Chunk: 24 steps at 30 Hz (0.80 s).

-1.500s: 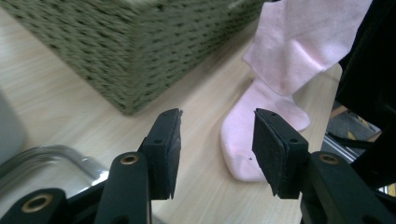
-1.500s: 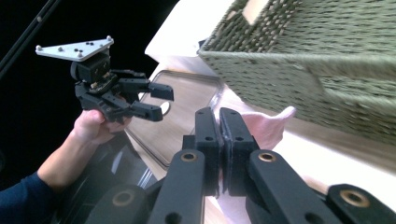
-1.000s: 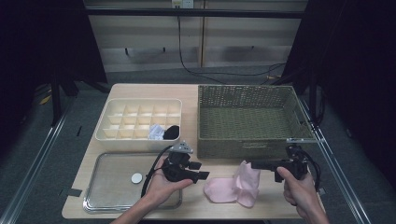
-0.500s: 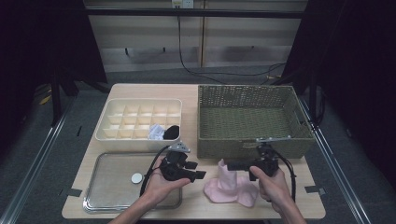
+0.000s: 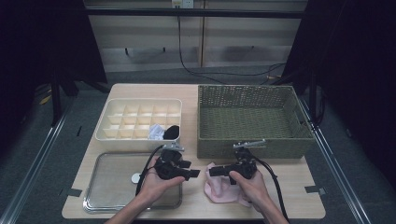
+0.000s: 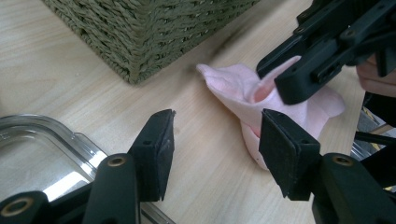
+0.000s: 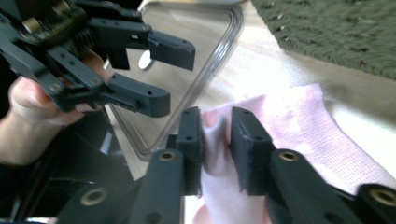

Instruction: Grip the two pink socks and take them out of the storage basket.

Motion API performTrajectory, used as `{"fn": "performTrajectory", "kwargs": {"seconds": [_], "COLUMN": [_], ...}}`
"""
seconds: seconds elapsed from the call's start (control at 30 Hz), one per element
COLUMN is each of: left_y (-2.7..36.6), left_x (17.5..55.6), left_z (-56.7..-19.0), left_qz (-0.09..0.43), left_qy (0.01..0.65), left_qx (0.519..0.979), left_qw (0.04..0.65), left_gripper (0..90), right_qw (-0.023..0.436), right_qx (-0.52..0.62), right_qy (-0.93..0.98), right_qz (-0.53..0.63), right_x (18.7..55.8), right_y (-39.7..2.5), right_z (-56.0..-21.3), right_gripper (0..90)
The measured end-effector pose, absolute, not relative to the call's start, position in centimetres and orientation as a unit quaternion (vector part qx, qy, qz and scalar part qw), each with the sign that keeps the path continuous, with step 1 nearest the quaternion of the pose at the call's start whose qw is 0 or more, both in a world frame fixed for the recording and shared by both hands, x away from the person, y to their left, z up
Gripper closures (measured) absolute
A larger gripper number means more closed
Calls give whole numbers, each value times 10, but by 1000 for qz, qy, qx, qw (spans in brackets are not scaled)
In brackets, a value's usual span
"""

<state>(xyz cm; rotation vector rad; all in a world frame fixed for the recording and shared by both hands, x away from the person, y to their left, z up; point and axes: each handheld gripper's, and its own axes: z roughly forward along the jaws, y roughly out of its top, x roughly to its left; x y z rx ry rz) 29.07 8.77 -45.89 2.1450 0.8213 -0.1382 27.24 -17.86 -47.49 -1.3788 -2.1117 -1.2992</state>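
A pink fabric piece lies on the wooden table in front of the basket. In the right gripper view my right gripper is shut on a raised fold of the pink fabric at its left edge. In the high view the right gripper points left toward my left gripper. The left gripper stands open just beside the fabric, holding nothing. The two grippers face each other a short gap apart.
A woven green basket stands at the back right. A white divided box at the back left holds a black item and a white item. A metal tray with a small white disc sits front left.
My right gripper has moved left across the pink fabric to its left edge and shut on a fold of it. The left gripper has barely moved.
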Motion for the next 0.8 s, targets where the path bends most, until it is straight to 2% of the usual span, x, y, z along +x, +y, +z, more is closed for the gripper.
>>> {"fn": "performTrajectory", "kwargs": {"seconds": [0.2, 0.3, 0.47, 0.53, 0.63, 0.7, 0.8], "left_y": [87, 84, 79, 76, 69, 64, 56], "left_x": [293, 293, 292, 291, 292, 292, 293], "left_z": [-461, -461, -461, -459, -459, -458, -455], "left_qz": [-57, -62, -62, -60, -63, -61, -65], "left_qy": [336, 330, 330, 327, 324, 321, 315], "left_qx": [846, 847, 847, 848, 850, 854, 853], "left_qw": [411, 412, 412, 412, 411, 406, 411], "left_gripper": [435, 433, 424, 417, 407, 400, 390], "right_qw": [142, 136, 127, 125, 122, 109, 120], "right_qx": [-488, -489, -501, -503, -504, -509, -513], "right_qy": [-739, -734, -731, -732, -733, -737, -737], "right_qz": [-442, -450, -445, -443, -440, -432, -423], "right_x": [266, 261, 252, 249, 245, 244, 246], "right_y": [-186, -194, -207, -212, -215, -212, -210], "right_z": [-472, -466, -467, -468, -473, -478, -485], "right_gripper": [562, 535, 578, 683, 755, 747, 693]}}
